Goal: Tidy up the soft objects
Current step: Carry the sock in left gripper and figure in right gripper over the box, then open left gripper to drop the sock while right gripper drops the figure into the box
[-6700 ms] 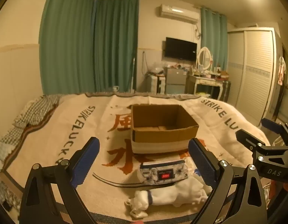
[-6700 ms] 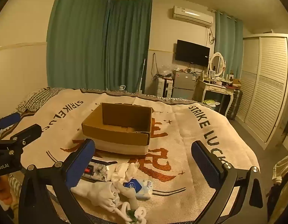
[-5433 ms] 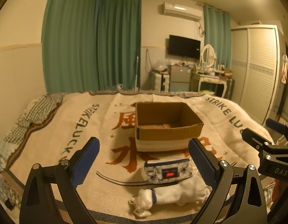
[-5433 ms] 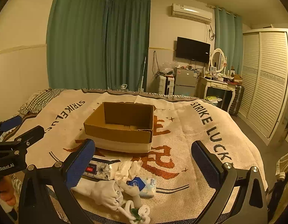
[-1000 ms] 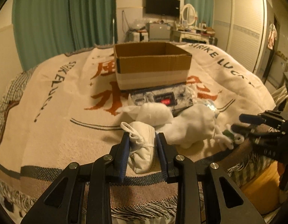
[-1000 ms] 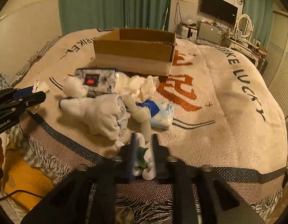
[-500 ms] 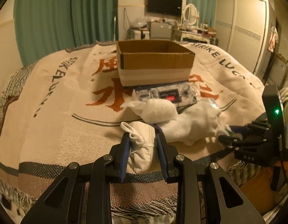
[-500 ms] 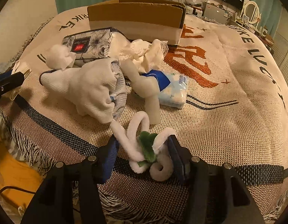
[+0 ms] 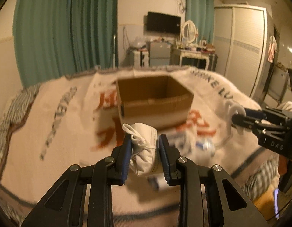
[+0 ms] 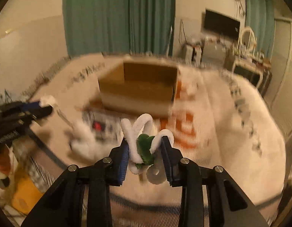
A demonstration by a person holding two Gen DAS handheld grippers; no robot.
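Observation:
My left gripper point(image 9: 144, 141) is shut on a white face mask point(image 9: 145, 151) and holds it in the air above the blanket, in front of the open cardboard box point(image 9: 153, 100). My right gripper point(image 10: 145, 141) is shut on a white and green pipe-cleaner flower point(image 10: 144, 147), also lifted, with the box point(image 10: 138, 89) just beyond it. The right gripper shows at the right in the left wrist view point(image 9: 238, 118), the left gripper at the left in the right wrist view point(image 10: 41, 107). Both views are blurred.
A white sock point(image 10: 83, 138), a flowered tissue pack point(image 10: 100, 127) and a small blue-labelled pack point(image 9: 204, 145) lie on the printed blanket point(image 9: 51, 132) below. A dresser point(image 9: 191, 56) and a wardrobe point(image 9: 240, 47) stand beyond the bed.
Both grippers have risen from the blanket with their objects and now face the box. The right gripper, open around the flower half a second ago, has shut on it.

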